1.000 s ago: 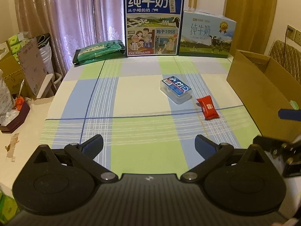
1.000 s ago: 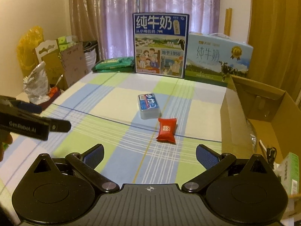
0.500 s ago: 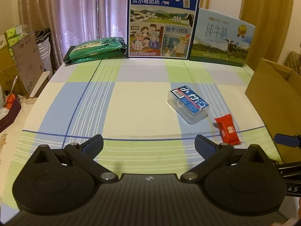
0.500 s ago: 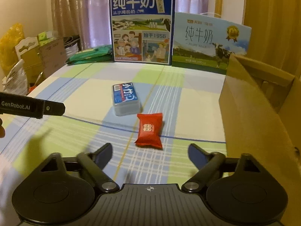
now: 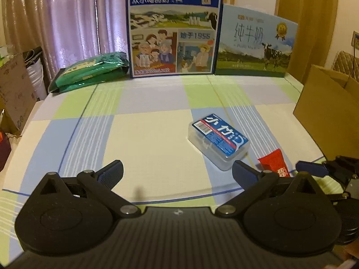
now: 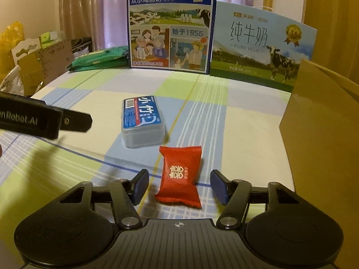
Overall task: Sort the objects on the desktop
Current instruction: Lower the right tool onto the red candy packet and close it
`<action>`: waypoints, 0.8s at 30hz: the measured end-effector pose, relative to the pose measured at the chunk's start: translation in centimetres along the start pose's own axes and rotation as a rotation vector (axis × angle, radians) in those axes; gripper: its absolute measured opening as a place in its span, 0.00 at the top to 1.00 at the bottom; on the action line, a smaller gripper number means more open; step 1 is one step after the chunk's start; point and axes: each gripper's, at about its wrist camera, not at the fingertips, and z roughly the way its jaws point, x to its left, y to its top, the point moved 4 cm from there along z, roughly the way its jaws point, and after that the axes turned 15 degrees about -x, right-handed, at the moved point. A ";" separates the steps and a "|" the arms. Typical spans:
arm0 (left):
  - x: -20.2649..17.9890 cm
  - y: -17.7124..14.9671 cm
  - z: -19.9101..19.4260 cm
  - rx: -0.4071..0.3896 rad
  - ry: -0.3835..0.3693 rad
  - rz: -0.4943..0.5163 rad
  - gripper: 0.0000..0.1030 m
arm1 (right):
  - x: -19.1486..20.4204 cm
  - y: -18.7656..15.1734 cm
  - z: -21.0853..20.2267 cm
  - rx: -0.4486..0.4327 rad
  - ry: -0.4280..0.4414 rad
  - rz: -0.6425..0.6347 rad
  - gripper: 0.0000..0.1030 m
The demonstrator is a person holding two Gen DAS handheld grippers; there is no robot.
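Two loose items lie on the checked cloth [image 5: 157, 134], seen first from the left wrist: a clear plastic case [image 5: 218, 142] with a glossy blue label, rectangular with rounded corners, and just beyond its near corner a red packet [image 5: 274, 162], half hidden behind the left gripper [image 5: 177, 171]. That gripper hovers over bare cloth with its jaws spread wide and nothing between them. The right gripper [image 5: 314, 170] shows at the right edge beside the packet, and the cardboard box [image 5: 325, 116] stands past it on the right.

From the right wrist, the packet [image 6: 179, 177] lies flat between the ribbed blue pads [image 6: 141, 185] of the right gripper [image 6: 179, 187], jaws released and apart from it on both sides. It is a crinkly foil pillow with crimped ends and a gold emblem, soft and probably slippery. The case [image 6: 142, 123] sits just behind it; the box wall [image 6: 318, 134] is stiff, plain and matte.

The step looks like picking the packet for the box. Judging by its shape, closing across the puffed middle, low to the cloth, should hold better than pinching a thin crimped end.
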 end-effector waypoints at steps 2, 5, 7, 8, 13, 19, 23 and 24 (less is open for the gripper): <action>0.0 -0.2 0.6 0.005 -0.003 -0.001 0.01 | 0.1 -0.1 0.3 -0.001 -0.006 -0.014 0.51; 0.0 -0.5 1.2 0.009 -0.007 -0.012 0.01 | 0.0 -0.2 0.5 0.006 -0.018 -0.017 0.57; -0.2 -0.5 1.4 0.008 -0.016 -0.006 0.01 | 0.0 -0.4 0.6 0.016 -0.023 -0.018 0.63; -0.3 -0.6 1.5 0.011 -0.021 -0.006 0.01 | -0.1 -0.5 0.6 0.017 -0.026 -0.019 0.64; -0.6 -0.6 1.8 0.010 -0.034 -0.028 0.01 | -0.1 -0.5 0.6 0.020 -0.032 -0.014 0.71; -1.2 0.0 2.2 -0.006 -0.048 -0.034 0.01 | -0.3 0.2 0.3 -0.005 -0.043 -0.004 0.73; -1.4 0.3 2.8 -0.007 -0.055 -0.040 0.01 | -1.0 0.8 0.6 -0.019 -0.066 0.000 0.73; -1.5 0.3 3.0 -0.002 -0.057 -0.042 0.01 | -1.2 0.8 0.8 -0.019 -0.073 0.004 0.73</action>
